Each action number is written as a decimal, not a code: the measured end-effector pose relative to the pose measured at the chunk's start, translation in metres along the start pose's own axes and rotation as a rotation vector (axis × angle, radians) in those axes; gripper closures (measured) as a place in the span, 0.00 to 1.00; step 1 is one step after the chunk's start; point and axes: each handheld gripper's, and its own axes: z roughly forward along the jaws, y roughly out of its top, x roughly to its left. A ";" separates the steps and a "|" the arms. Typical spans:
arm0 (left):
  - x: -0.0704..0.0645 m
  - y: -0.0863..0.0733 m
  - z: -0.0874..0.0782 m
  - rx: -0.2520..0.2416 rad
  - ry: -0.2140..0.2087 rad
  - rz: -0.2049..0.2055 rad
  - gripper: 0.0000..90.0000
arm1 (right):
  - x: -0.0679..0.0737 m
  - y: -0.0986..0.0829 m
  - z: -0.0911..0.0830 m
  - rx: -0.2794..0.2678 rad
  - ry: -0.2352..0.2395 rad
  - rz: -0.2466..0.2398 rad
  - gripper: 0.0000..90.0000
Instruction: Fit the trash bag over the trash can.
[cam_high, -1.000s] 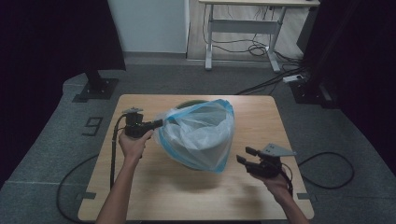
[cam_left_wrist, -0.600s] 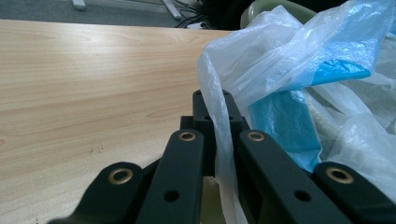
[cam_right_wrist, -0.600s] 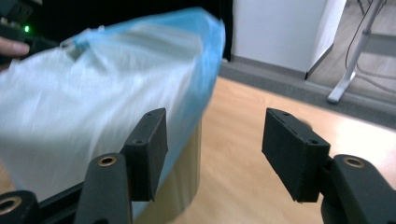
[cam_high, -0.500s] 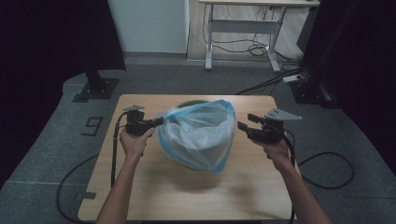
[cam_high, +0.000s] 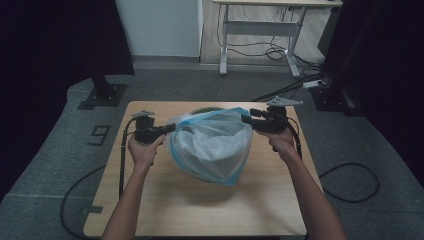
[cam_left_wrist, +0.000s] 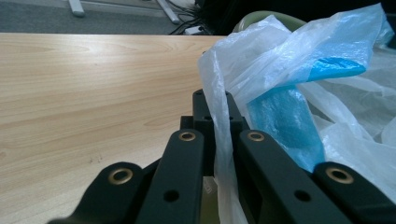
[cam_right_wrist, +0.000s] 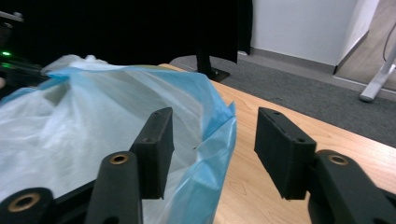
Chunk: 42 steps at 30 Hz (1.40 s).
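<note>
I have my left gripper (cam_high: 170, 128) clamped on the near edge of the plastic bag (cam_high: 212, 145), a strip of film pinched between its jaws. My right gripper (cam_high: 246, 119) stands with jaws apart, the bag's blue rim (cam_right_wrist: 212, 140) lying between them, unpinched. The bag bulges between both grippers, above the wooden table (cam_high: 200, 210).

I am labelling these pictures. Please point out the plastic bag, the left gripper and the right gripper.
plastic bag (cam_high: 212, 147), high view, middle of its white front.
left gripper (cam_high: 169, 129), high view, jaw tips shut on the bag's edge.
right gripper (cam_right_wrist: 212, 151), right gripper view, open jaws around the bag's blue edge.
</note>
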 end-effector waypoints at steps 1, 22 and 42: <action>0.000 0.000 0.000 0.001 -0.002 0.001 0.99 | -0.001 -0.001 0.003 0.003 0.003 0.002 0.55; 0.011 0.013 0.024 0.015 0.009 -0.019 0.99 | -0.026 -0.012 0.031 -0.048 -0.086 0.075 0.98; 0.011 0.007 0.056 0.091 0.000 -0.009 0.99 | -0.030 -0.058 0.071 0.042 -0.005 0.244 0.98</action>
